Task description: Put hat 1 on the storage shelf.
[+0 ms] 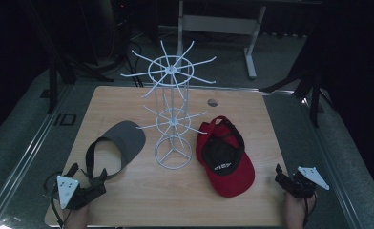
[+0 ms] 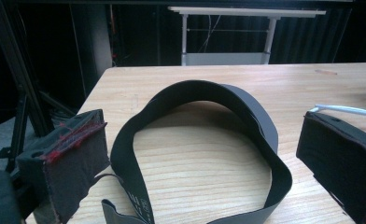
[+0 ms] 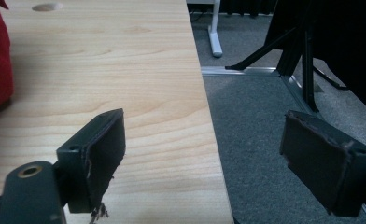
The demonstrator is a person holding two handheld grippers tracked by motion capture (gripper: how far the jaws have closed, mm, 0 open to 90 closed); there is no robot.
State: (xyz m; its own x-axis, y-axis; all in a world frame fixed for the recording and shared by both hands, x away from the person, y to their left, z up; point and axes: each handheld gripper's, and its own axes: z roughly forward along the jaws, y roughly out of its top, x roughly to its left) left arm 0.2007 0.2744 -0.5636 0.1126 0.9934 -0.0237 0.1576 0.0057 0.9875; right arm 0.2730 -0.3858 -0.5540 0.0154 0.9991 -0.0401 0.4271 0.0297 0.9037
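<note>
From above, the left gripper sits wide open at the strap of the grey visor, which lies left of the white wire rack; the red cap lies right of it. The right gripper waits at the table's right edge.

Left gripper view: the strap loop lies between spread jaws, so I'd close on the band squarely.

Right gripper view: jaws wide, nothing between them, straddling the wooden edge above grey carpet.

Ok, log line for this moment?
left gripper: open, at grey visor strap | right gripper: open, at table edge | red cap: untouched
</note>
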